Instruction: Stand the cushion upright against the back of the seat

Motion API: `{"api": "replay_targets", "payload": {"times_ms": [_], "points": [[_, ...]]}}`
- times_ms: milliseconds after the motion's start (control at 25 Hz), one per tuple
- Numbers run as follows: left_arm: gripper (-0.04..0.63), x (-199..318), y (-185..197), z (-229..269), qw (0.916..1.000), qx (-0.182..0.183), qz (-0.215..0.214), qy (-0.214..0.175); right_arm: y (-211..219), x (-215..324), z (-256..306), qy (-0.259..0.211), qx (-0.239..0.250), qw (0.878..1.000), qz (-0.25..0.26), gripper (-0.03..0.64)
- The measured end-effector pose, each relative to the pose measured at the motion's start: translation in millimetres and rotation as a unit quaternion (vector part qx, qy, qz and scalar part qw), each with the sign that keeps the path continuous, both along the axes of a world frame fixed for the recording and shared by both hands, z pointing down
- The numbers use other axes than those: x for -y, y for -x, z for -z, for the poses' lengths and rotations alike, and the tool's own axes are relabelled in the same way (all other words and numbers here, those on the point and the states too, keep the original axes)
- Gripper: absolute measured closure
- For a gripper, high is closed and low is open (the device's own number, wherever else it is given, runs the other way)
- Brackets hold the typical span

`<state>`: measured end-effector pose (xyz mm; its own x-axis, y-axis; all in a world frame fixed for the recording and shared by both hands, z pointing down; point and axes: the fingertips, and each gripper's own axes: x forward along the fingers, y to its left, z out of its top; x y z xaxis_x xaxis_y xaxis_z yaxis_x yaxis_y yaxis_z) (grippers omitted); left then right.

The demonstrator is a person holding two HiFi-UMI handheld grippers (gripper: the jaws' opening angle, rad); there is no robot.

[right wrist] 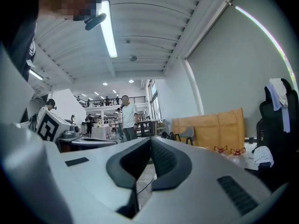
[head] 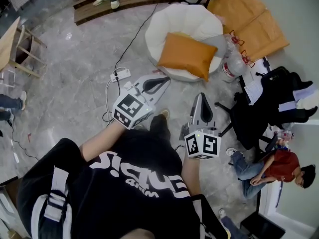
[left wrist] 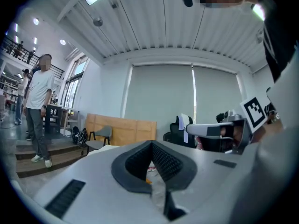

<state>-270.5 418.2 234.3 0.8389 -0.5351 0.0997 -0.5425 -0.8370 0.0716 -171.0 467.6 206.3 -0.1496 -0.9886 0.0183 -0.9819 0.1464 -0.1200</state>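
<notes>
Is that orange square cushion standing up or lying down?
Lying down: the orange cushion shows its broad face upward on the white round seat.

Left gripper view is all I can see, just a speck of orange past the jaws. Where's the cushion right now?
Observer: In the head view the orange cushion lies across the near side of the white round seat, not stood upright against its back.
Operator: Is either gripper touching it?
Observer: No. The left gripper and the right gripper are both short of the seat, over the floor.
Operator: Is the right one holding anything?
Observer: No. The right gripper view shows its jaws shut with nothing between them.
</notes>
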Motion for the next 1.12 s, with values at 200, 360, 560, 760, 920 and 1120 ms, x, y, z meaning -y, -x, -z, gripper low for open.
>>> {"api": "replay_targets", "payload": {"times_ms": [200, 360, 560, 760, 920, 1120], "points": [[0.588, 11.6, -9.6, -0.2, 1.0000, 0.007, -0.002, -0.002, -11.7, 10.3, -1.3, -0.004, 0.003, 1.000, -0.007, 0.596], [0.588, 20.4, -21.9, -2.6, 1.0000, 0.006, -0.004, 0.002, -21.7, 19.4, -5.3, -0.001, 0.007, 1.000, -0.005, 0.596], [0.588, 31.1, -35.7, -5.7, 0.9999, 0.007, -0.010, 0.006, -25.4, 33.5, -10.3, 0.006, 0.013, 1.000, 0.007, 0.597], [0.588, 50.1, -51.8, -8.2, 0.9999, 0.007, -0.010, 0.010, -34.6, 52.4, -15.6, 0.016, 0.015, 1.000, 0.019, 0.597], [0.588, 68.2, -68.6, -9.8, 0.9999, 0.005, -0.011, 0.011, -50.3, 69.3, -20.7, 0.022, 0.015, 0.999, 0.022, 0.597], [0.588, 89.9, -95.3, -8.3, 0.9998, -0.001, -0.018, 0.009, -67.9, 96.6, -24.3, 0.032, 0.016, 0.999, 0.035, 0.595]]}}
